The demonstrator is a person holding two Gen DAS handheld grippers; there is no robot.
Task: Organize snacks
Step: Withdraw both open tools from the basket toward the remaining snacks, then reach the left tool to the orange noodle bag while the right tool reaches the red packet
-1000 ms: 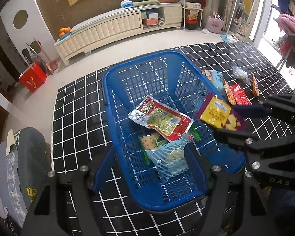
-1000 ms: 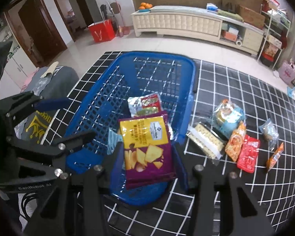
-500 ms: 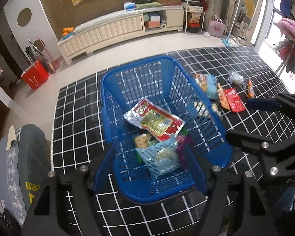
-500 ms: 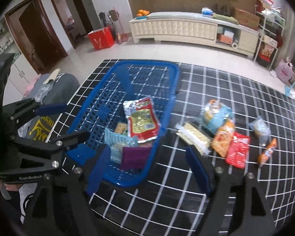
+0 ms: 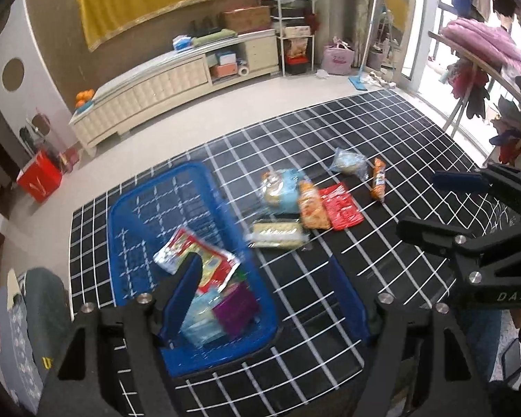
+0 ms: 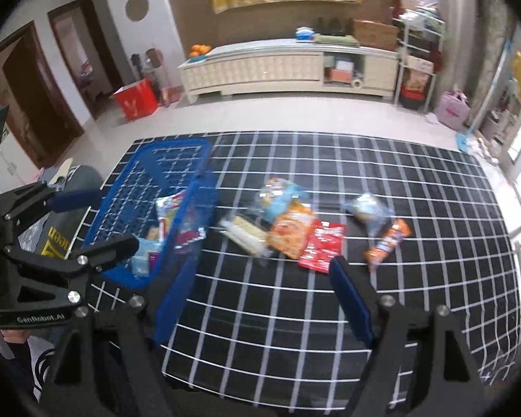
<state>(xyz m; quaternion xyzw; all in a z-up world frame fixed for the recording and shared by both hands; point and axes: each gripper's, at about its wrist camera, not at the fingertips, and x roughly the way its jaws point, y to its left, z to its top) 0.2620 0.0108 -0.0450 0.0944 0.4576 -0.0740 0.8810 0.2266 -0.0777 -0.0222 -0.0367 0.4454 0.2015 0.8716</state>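
A blue plastic basket stands on the black grid mat and holds several snack packs, with a purple chip bag near its front. Loose snacks lie on the mat to its right: a cracker pack, an orange bag, a red pack, a light blue bag, a clear bun bag and an orange stick pack. My left gripper is open and empty above the basket's right edge. My right gripper is open and empty in front of the loose snacks.
The black grid mat covers the floor. A long cream cabinet lines the far wall, a red box stands to its left. Grey clothing lies left of the basket. A clothes rack stands at the right.
My right gripper let the purple chip bag go into the basket, then swung right toward the loose snacks. My left gripper also drew back and turned right.
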